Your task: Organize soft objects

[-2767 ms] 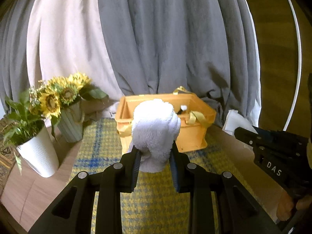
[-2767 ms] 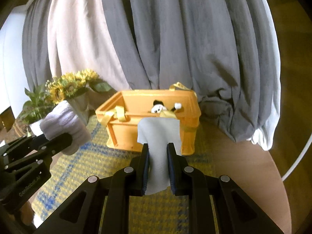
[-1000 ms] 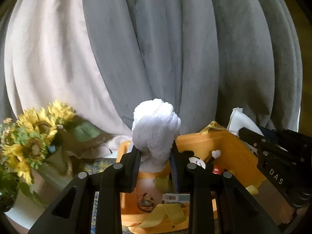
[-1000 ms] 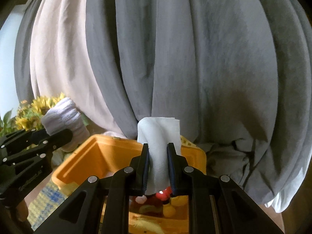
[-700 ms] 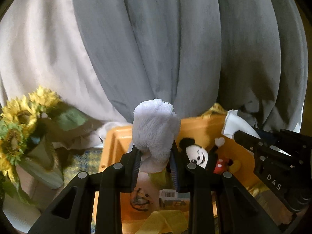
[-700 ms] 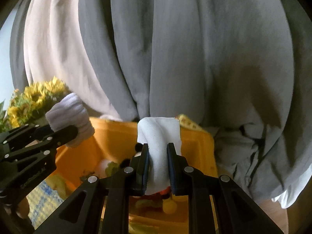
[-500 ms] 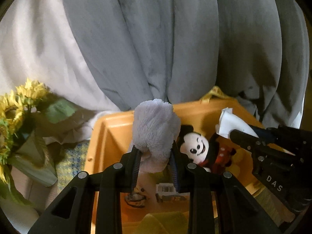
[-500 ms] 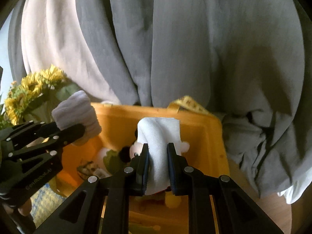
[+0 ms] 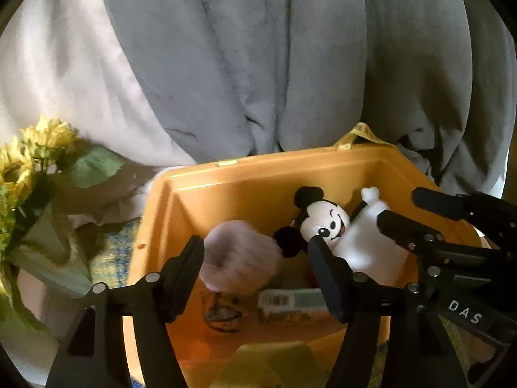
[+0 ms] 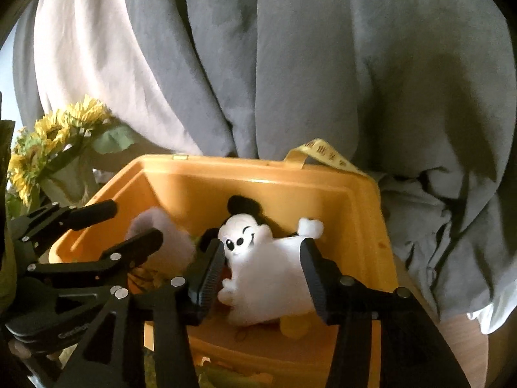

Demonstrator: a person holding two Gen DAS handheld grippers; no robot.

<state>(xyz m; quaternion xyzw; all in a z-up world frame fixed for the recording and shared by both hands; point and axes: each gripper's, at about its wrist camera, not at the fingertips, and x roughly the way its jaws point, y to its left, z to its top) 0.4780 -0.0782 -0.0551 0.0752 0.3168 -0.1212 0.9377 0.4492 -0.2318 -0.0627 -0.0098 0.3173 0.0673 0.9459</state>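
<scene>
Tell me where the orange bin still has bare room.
Bare floor shows along the orange bin's back wall and left corner, behind the fluffy towel. The middle and right are crowded: mouse doll, white cloth, both open tools.

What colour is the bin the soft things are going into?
Orange-yellow bin, clearest in the right wrist view.

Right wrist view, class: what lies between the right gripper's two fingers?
In the right wrist view, the white cloth lies loose between the open right gripper fingers, draped over the Mickey Mouse plush inside the orange bin.
</scene>
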